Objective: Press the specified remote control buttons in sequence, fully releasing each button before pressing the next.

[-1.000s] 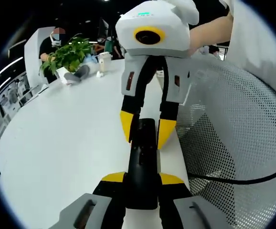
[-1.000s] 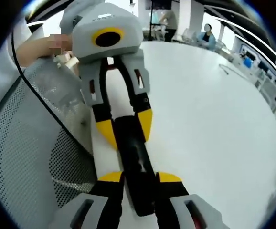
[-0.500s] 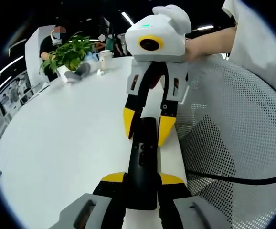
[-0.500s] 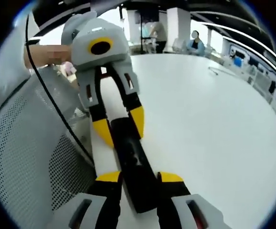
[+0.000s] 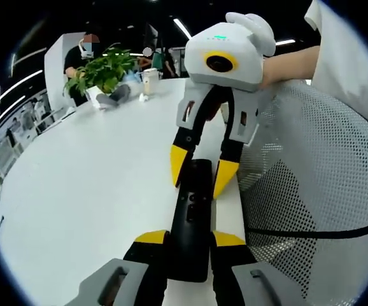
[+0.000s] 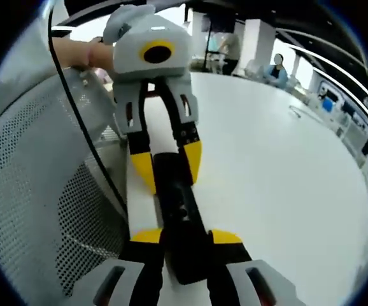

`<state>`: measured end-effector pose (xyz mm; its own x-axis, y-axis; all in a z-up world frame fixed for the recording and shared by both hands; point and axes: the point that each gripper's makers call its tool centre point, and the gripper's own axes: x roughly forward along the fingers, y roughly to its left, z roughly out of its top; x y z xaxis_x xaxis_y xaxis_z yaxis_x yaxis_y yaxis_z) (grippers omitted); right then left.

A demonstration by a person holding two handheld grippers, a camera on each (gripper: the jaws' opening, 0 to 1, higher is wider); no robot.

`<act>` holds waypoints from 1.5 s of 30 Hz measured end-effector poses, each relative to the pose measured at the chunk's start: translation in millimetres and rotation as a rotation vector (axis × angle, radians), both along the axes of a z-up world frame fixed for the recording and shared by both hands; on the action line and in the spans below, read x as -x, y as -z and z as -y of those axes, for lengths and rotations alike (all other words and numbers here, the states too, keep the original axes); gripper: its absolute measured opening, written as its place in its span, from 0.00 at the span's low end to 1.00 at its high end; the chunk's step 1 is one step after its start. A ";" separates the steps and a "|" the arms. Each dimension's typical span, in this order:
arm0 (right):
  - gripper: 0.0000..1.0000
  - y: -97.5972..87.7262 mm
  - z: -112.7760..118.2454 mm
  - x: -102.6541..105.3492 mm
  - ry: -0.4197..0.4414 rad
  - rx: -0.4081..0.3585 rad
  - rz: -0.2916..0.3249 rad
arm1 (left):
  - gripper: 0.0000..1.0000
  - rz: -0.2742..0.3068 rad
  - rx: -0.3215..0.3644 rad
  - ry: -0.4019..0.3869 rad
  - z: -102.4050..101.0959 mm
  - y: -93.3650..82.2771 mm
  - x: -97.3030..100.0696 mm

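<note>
A long black remote control point(image 5: 190, 220) lies at the edge of a white table point(image 5: 82, 191), and both grippers hold it, one at each end. In the left gripper view, the left gripper point(image 5: 189, 239) has its two yellow-tipped jaws clenched on the sides of the near end of the remote, and the right gripper point(image 5: 198, 175) comes from the opposite side, with its yellow tips on both sides of the far end, so it is grasping that end. In the right gripper view the same is seen from the other direction: the right gripper point(image 6: 186, 237) clasps the near end of the remote control point(image 6: 179, 210), and the left gripper point(image 6: 166, 167) stands at the far end with one yellow tip at each side of it. Small buttons are on the upper face of the remote, but which ones they are I cannot tell. Beside the table edge is a white mesh chair back point(image 5: 311, 191), and a dark cable point(image 5: 318, 234) crosses over it. A hand point(image 5: 279, 60) holds the right gripper from behind. At the far side of the table in the left gripper view stand a green plant point(image 5: 104, 70) and, near it, a white cup point(image 5: 150, 83). A seated person point(image 6: 277, 67) is far behind the table in the right gripper view
</note>
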<state>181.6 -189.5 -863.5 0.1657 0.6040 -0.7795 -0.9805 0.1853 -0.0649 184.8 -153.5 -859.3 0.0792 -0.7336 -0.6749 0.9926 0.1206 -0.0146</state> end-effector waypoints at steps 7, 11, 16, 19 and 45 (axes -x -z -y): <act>0.22 -0.1 -1.7 0.6 -0.010 0.001 0.003 | 0.25 0.008 -0.017 -0.020 1.0 -0.7 0.4; 0.22 -0.1 -1.7 -0.4 0.005 -0.001 -0.001 | 0.25 0.001 -0.028 -0.026 1.2 -0.8 -1.7; 0.22 0.0 -2.9 -0.3 0.015 -0.002 -0.003 | 0.25 0.012 0.014 -0.027 11.5 -20.6 1.7; 0.22 0.1 -2.9 -0.2 0.022 -0.004 -0.008 | 0.27 -0.043 0.061 -0.111 11.4 -32.6 -4.2; 0.21 1.0 -7.1 -1.5 0.050 -0.033 -0.035 | 0.68 0.093 0.265 -0.613 -63.8 -103.2 -49.5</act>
